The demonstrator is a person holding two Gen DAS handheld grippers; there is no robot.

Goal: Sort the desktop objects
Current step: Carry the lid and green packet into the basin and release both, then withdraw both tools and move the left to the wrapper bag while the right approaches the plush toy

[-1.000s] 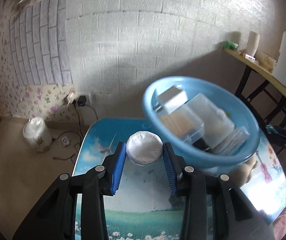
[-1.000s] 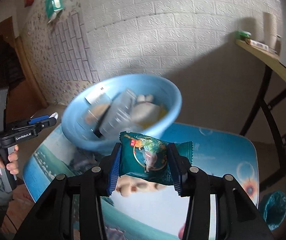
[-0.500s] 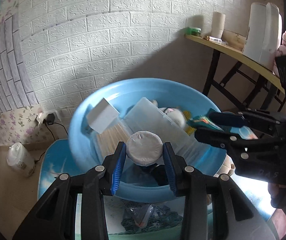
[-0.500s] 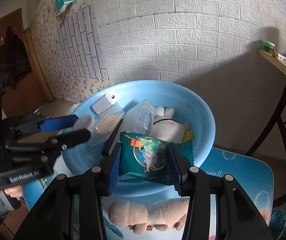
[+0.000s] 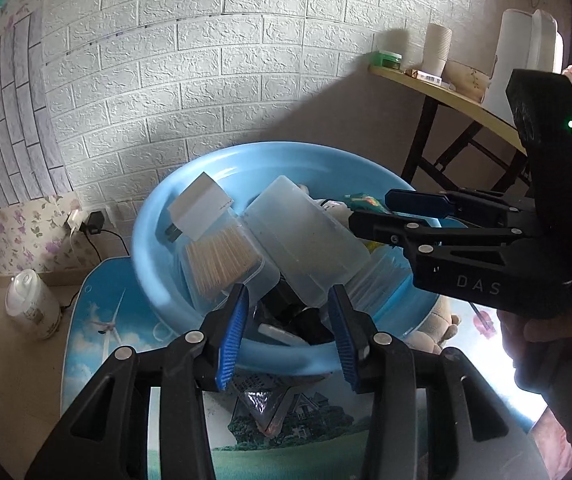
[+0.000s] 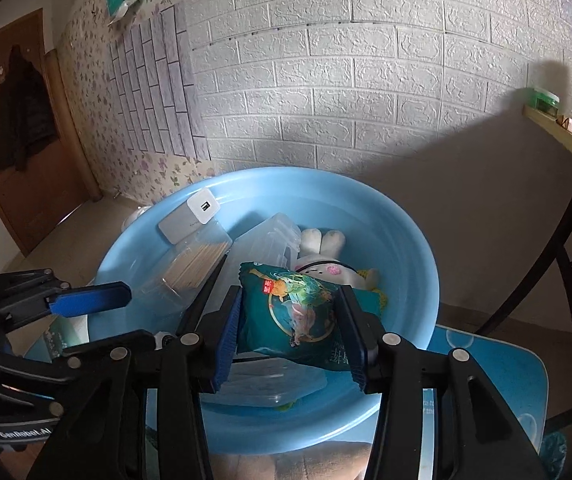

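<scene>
- Filling most of both views, the blue basin (image 6: 406,240) stands on the picture-printed surface (image 5: 85,340); its near rim is cut off behind the claws.
- Opened and empty, the left claw (image 5: 288,296) hovers over the basin's near edge. Its jaws have just been opening and nothing is between them.
- The right claw (image 6: 290,300) is clenched on the green snack packet (image 6: 294,324) above the basin. Its jaws have just been opening a little, yet both pads touch the packet's sides.
- A clear plastic box (image 5: 306,240) leans tilted in the basin, hiding much of what lies under it.
- A clear box of wooden sticks (image 5: 221,260) lies beside it, its lower end hidden by the left claw's finger.
- A white charger block (image 5: 201,208) rests on top of the stick box.
- A white plush rabbit (image 6: 326,256) lies in the basin; the packet covers its lower half.
- A tan plush toy (image 5: 434,332) peeks from under the basin, mostly hidden.
- Dark items (image 5: 298,316) at the basin's bottom are too shadowed to name.
- A shiny wrapper (image 5: 261,404) lies on the surface before the basin, its print unreadable.
</scene>
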